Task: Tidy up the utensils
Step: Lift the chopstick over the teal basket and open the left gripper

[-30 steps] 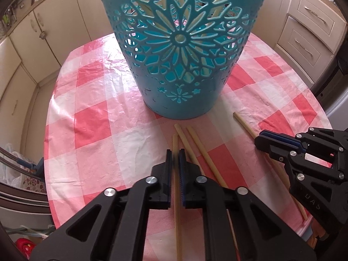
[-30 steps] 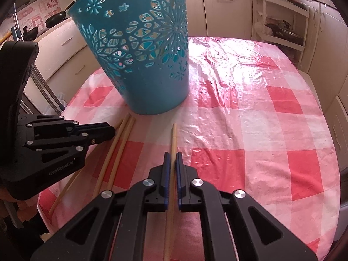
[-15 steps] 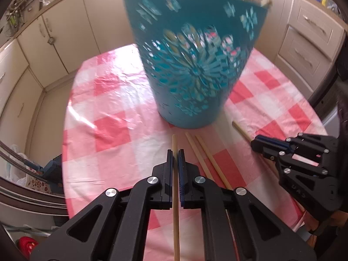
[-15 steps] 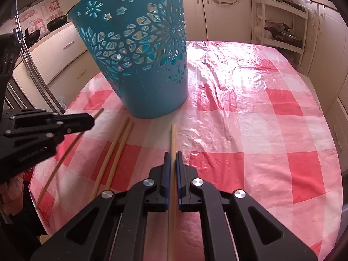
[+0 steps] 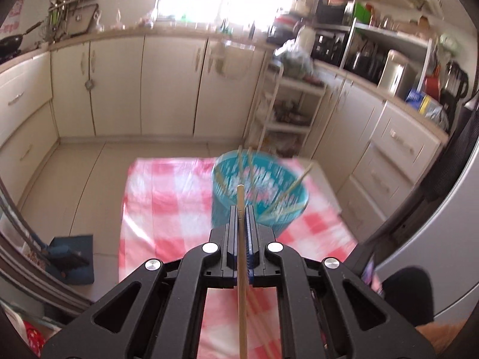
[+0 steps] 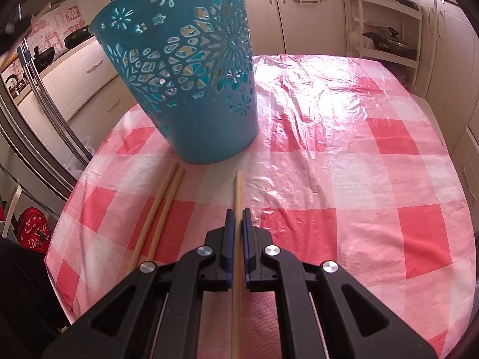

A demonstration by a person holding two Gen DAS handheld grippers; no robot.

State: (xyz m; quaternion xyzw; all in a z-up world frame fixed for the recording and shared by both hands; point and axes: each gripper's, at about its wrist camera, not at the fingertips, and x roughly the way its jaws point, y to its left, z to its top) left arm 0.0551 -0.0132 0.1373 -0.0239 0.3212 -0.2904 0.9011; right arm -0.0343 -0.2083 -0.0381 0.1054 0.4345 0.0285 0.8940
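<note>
A teal cut-out basket [image 5: 260, 193] [image 6: 191, 80] stands on the red-and-white checked table [image 6: 344, 161]; several wooden chopsticks lean inside it. My left gripper [image 5: 242, 209] is high above the table, shut on a wooden chopstick [image 5: 242, 257] whose tip points toward the basket's mouth. My right gripper [image 6: 236, 214] stays low over the table, shut on another chopstick [image 6: 237, 239] that lies flat, its tip just short of the basket's base. Two more chopsticks [image 6: 161, 206] lie side by side on the cloth to its left.
Cream kitchen cabinets [image 5: 167, 89] ring the room, with a white shelf rack [image 5: 287, 110] beyond the table. A blue mat [image 5: 71, 257] lies on the floor at left. A dark sleeve [image 6: 27, 284] shows at the table's near left edge.
My left gripper has lifted its chopstick off the table and risen well above the basket, tilting to look down on it. The right gripper has stayed put on its chopstick.
</note>
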